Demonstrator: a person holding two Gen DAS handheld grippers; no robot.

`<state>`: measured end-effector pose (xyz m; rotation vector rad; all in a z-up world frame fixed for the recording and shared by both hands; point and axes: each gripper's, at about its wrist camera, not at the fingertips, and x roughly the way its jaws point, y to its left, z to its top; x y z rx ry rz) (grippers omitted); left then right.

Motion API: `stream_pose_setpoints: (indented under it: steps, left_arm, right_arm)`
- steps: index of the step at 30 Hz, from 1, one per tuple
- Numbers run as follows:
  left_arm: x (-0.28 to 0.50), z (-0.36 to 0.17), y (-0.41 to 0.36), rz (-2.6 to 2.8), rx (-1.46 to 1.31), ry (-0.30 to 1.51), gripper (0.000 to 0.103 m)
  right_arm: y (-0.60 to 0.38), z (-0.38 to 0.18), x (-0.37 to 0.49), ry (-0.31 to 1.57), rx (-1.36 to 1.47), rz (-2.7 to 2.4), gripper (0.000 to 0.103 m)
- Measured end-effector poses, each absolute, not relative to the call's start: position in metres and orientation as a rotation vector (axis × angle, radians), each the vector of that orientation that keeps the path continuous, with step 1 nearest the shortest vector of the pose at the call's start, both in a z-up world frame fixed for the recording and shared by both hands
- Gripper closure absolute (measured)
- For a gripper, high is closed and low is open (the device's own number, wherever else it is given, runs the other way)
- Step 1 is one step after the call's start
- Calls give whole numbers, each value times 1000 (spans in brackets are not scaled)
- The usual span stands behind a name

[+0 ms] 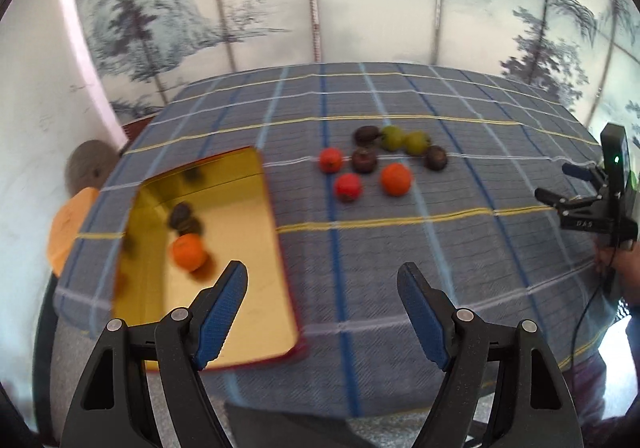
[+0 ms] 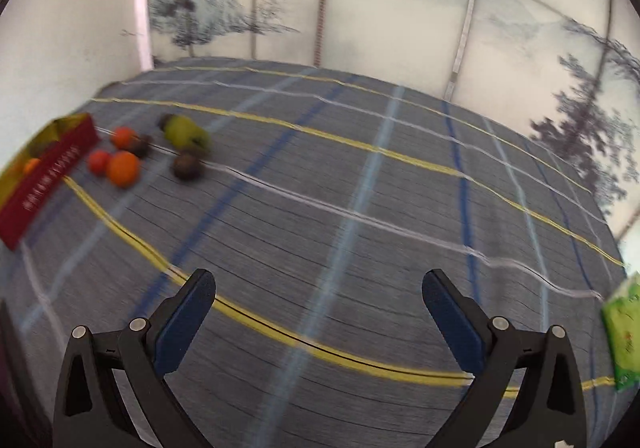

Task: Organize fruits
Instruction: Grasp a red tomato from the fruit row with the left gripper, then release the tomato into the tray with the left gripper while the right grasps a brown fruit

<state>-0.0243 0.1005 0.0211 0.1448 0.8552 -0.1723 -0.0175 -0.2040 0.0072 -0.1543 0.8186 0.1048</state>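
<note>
Both claws, left [image 1: 322, 298] and right [image 2: 319, 306], gape empty; the far fruits [image 1: 382, 157] look light, round, slippery, best pinched across their middles.

Orange [image 1: 189, 252] in gold tray [image 1: 240, 183]; 8 fruits [image 1: 384, 159] loose nearby.

Daylight was soft and even; motion blur smeared the tablecloth [image 2: 320, 207], fisheye bending lines toward its edges.

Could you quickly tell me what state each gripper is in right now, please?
Left gripper: open, holding nothing, near the box.
Right gripper: open, holding nothing, over the tablecloth.
</note>
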Motion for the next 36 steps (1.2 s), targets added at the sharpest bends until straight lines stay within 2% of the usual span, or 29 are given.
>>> stream_pose_setpoints:
  steps: [5, 9, 12, 20, 23, 31, 33, 35, 36]
  left_arm:
    - [42, 4, 69, -233, 146, 949, 28]
    - [81, -18, 65, -233, 127, 1023, 44]
    - [106, -35, 69, -197, 123, 1066, 53]
    - [140, -61, 64, -183, 80, 1137, 53]
    - [141, -67, 62, -187, 77, 1133, 72]
    - [103, -50, 57, -140, 64, 1052, 73]
    - [91, -44, 56, -151, 32, 1048, 73]
    - [80, -39, 57, -160, -9, 1050, 72]
    - [75, -37, 58, -165, -25, 1053, 72]
  right_arm:
    - [-232, -4, -14, 859, -59, 149, 0]
    - [-240, -5, -12, 861, -2, 201, 0]
    - [-243, -3, -14, 849, 51, 236, 0]
    - [-244, -5, -11, 854, 98, 279, 0]
    - [-241, -5, -12, 855, 89, 288, 0]
    - [-200, 3, 9, 852, 97, 457, 0]
    - [-177, 6, 27, 848, 76, 527, 2]
    - [-154, 4, 48, 858, 56, 575, 12]
    - [-144, 1, 58, 872, 43, 587, 21]
